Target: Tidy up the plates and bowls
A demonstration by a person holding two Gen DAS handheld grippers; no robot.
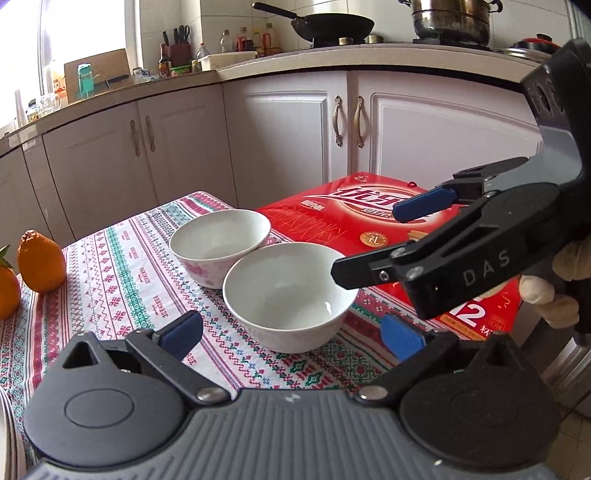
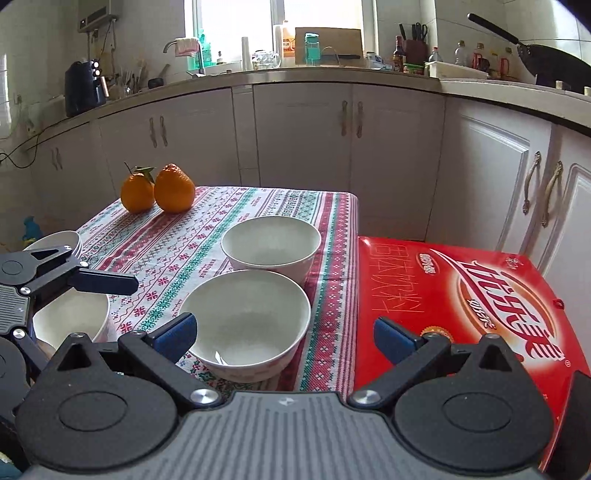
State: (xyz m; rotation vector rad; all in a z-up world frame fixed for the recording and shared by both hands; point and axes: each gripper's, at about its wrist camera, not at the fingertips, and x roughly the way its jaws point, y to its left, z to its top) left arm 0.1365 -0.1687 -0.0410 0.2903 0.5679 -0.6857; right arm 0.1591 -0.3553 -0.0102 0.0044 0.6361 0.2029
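two white bowls (image 2: 245,321) between open tongs (image 2: 284,334)

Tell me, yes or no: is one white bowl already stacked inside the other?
No: in the right wrist view the near bowl and the far bowl sit side by side on the tablecloth, both empty.

I see white cabinets (image 2: 303,122) under a pale countertop (image 2: 332,74), daylight through the window (image 2: 236,26), and a wok (image 1: 332,26) on the stove.
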